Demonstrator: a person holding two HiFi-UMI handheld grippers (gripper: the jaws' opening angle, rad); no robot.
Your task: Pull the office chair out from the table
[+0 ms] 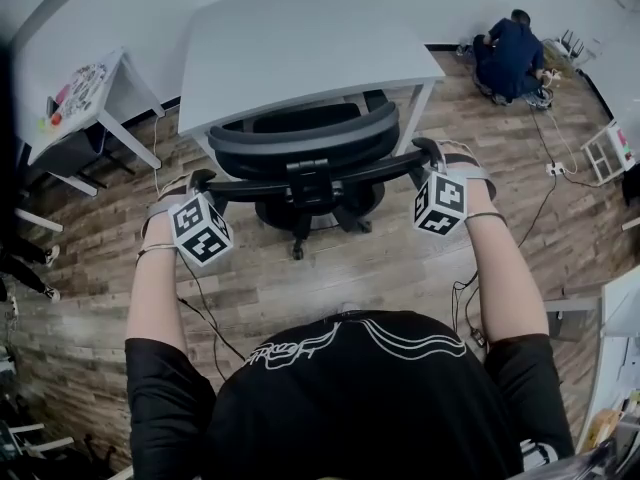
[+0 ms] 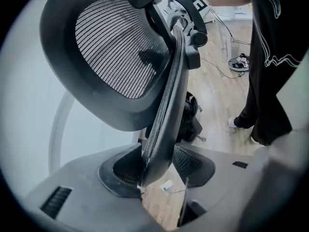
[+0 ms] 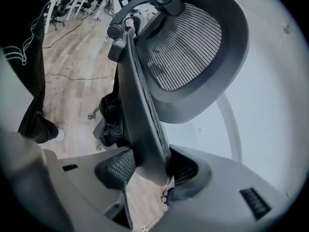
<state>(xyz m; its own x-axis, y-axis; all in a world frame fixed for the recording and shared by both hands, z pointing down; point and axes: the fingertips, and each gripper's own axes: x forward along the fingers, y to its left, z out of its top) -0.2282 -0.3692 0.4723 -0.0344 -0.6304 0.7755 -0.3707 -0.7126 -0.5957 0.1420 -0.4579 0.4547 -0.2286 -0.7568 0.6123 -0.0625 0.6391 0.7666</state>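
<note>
Office chair (image 1: 305, 146) half under table (image 1: 300, 48) edge.
Left gripper (image 1: 203, 181), right gripper (image 1: 428, 155) each pinch a backrest edge; open floor (image 1: 330, 268) behind.

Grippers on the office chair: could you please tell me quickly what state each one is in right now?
Left gripper: closed on the left edge of the office chair's backrest.
Right gripper: closed on its right edge.

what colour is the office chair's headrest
Black mesh in a black frame; the headrest shows best in the left gripper view.
</note>
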